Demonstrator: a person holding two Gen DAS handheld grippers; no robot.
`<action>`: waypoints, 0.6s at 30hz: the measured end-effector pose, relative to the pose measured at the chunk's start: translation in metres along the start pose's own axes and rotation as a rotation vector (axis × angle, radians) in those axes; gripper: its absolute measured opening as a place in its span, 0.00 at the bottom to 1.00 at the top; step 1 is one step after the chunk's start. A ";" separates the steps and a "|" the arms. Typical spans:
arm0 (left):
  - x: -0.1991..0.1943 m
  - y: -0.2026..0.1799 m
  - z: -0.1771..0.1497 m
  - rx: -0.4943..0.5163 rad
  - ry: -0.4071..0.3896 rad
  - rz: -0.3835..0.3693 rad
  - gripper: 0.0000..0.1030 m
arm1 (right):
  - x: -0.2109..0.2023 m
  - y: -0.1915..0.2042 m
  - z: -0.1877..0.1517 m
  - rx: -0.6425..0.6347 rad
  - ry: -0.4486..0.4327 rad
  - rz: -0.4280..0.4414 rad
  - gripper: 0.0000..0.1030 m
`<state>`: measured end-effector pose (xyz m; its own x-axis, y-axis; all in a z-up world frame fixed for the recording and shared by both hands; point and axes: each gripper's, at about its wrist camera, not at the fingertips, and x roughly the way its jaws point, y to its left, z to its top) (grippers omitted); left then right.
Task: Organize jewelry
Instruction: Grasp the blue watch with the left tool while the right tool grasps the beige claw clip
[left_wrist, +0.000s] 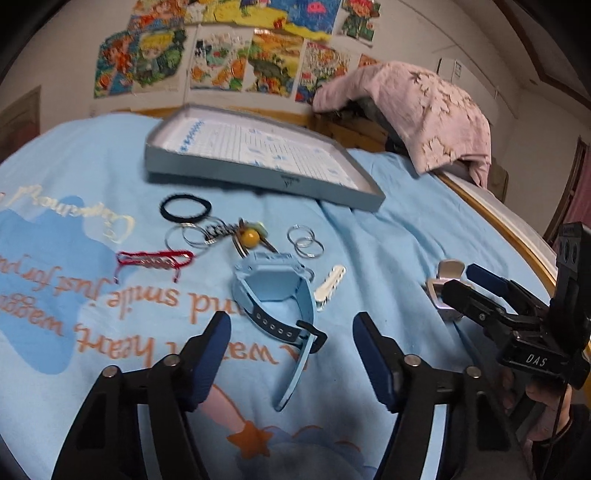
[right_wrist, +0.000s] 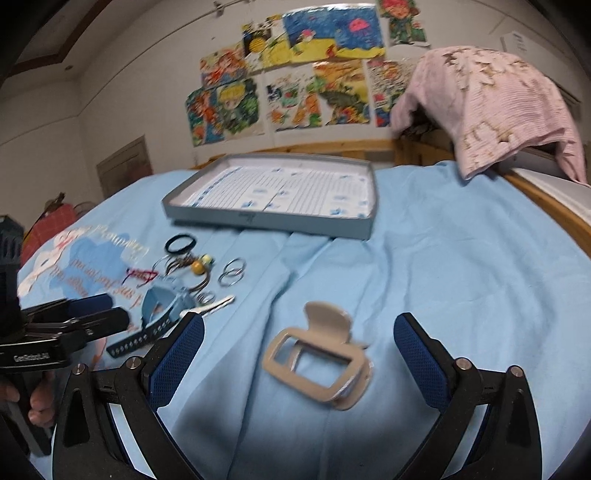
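light blue bedsheet (left_wrist: 406, 206) with printed cartoon and orange lettering covers the work surface; wooden bed frame (left_wrist: 491, 218) along the far and right edge, white wall behind with colourful pictures (left_wrist: 221, 62). pink cloth (left_wrist: 424, 110) draped over something at far right.

left to right, left wrist view:
- red cord bracelet (left_wrist: 155, 260) lying flat at left, on the print.
- black hair tie (left_wrist: 185, 208) farther back, just past a cluster of thin silver rings (left_wrist: 188, 236).
- charm with a yellow bead (left_wrist: 250, 236) right of those rings, touching them.
- grey shallow box tray (left_wrist: 258, 173) at far centre, printed paper lining inside, nothing visible in it.
- light blue watch (left_wrist: 273, 291) at centre, strap curling toward the near side, lying between the left gripper (left_wrist: 291, 343) fingers' line but ahead of them; not touched. left jaws spread wide, holding nothing.
- second set of silver rings (left_wrist: 304, 242) right of the bead, apart from it.
- white hair clip (left_wrist: 330, 282) just right of the watch.
- beige claw clip (right_wrist: 317, 358) well right of the pile, alone on bare sheet. right gripper (right_wrist: 299, 354) straddles it, fingers either side, both clear of it; jaws released, nothing grasped.

all jewelry sits on the sheet near side of the tray. frames slightly motion-blurred.
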<state>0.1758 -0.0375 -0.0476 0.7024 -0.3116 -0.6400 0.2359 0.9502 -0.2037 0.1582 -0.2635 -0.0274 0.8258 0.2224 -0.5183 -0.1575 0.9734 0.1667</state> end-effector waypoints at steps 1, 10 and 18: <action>0.003 0.002 0.001 -0.007 0.013 -0.006 0.61 | 0.003 0.001 -0.001 -0.008 0.012 0.010 0.92; 0.041 0.008 0.009 -0.051 0.134 -0.018 0.49 | 0.019 -0.003 -0.008 0.010 0.088 0.051 0.75; 0.057 0.000 0.017 -0.015 0.180 0.053 0.44 | 0.040 -0.005 -0.012 0.039 0.146 0.045 0.70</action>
<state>0.2270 -0.0550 -0.0718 0.5815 -0.2564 -0.7721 0.1908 0.9655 -0.1769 0.1855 -0.2591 -0.0590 0.7306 0.2747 -0.6251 -0.1694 0.9598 0.2238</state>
